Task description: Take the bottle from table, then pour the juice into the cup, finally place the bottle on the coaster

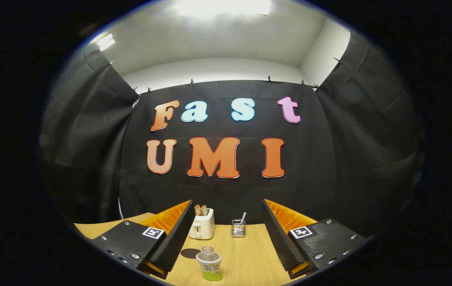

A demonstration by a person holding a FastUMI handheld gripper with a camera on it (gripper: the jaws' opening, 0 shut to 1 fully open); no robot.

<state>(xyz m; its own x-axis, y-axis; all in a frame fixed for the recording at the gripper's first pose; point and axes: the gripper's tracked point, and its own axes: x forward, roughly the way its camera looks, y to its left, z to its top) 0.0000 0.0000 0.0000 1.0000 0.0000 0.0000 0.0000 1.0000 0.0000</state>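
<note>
Standing on the wooden table [245,254], the bottle [207,251] sits between the two fingers, nearer the left one, with a cup [210,267] directly in front of it — the cup covers most of the bottle, so just its clear neck and open top show above the cup's white rim. The cup has a green band at its base and a printed label too small to make out. Just to the left of the pair lies one dark round coaster [191,253], flat on the table and partly cut off by the left finger. The gripper [226,234] hangs above the table with its jaws spread wide and nothing held; each finger has a ridged black inner face, an orange back and a black block carrying a square marker. Beyond the fingers, toward the black cloth wall, stand one white toaster [202,226] with two slices of toast [200,210] poking up — and, to its right, one small wire holder [238,228] with a pale stick-like thing leaning in it, hard to identify at this distance. Counted: one bottle, one cup, one coaster, one toaster, one holder.
</note>
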